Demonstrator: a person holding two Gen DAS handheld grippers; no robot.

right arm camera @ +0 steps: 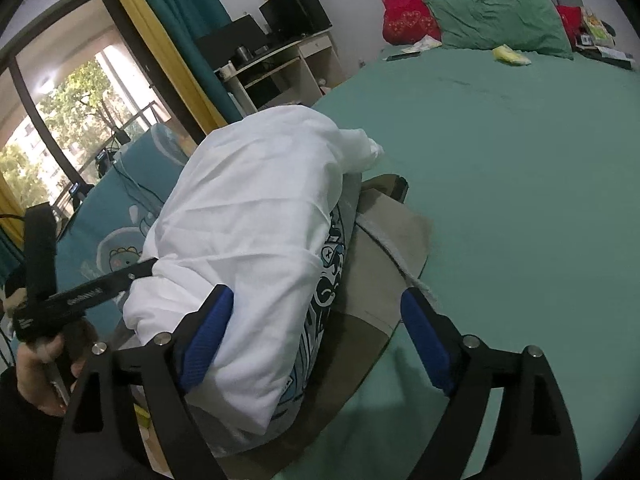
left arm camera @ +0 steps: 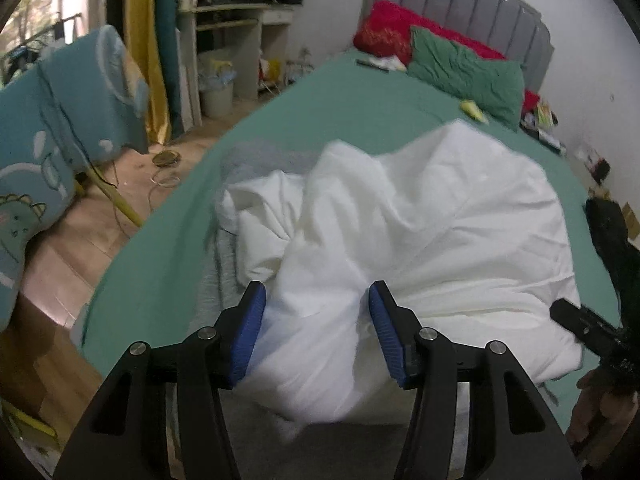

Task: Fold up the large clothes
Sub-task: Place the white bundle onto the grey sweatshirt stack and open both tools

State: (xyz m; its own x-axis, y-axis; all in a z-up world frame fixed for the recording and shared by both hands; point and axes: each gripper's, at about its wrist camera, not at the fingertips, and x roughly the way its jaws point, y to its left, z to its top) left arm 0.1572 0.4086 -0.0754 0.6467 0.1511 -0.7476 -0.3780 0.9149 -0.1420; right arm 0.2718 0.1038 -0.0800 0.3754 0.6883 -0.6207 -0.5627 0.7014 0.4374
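- Lying bunched at the lower middle of the left wrist view, the white garment [left arm camera: 400,240] sits on the green bed [left arm camera: 360,112], on top of other clothes: a printed piece [right arm camera: 330,280] and a brown piece [right arm camera: 384,240] show under it in the right wrist view.
- It looks soft and light, a thin cloth that creases and slumps; I judge it will drape and slide rather than hold any shape, and loose layers may come up together.
- A good hold would be a single edge or corner, such as the gathered tail [right arm camera: 366,148] toward the upper middle of the right wrist view, not the thick middle.
- The left tool [left arm camera: 318,304] is released: its blue pads [left arm camera: 250,332] stand apart with a fold of white cloth between them, not pinched.
- The right tool [right arm camera: 316,312] is also released, jaws wide; its left pad lies against the white heap, the other over the brown piece and bed.
- A hand [right arm camera: 38,376] grips the left tool's handle at the lower left of the right wrist view.
- Farther off, a green pillow [left arm camera: 468,76] and red pillow [left arm camera: 384,32] sit at the headboard.
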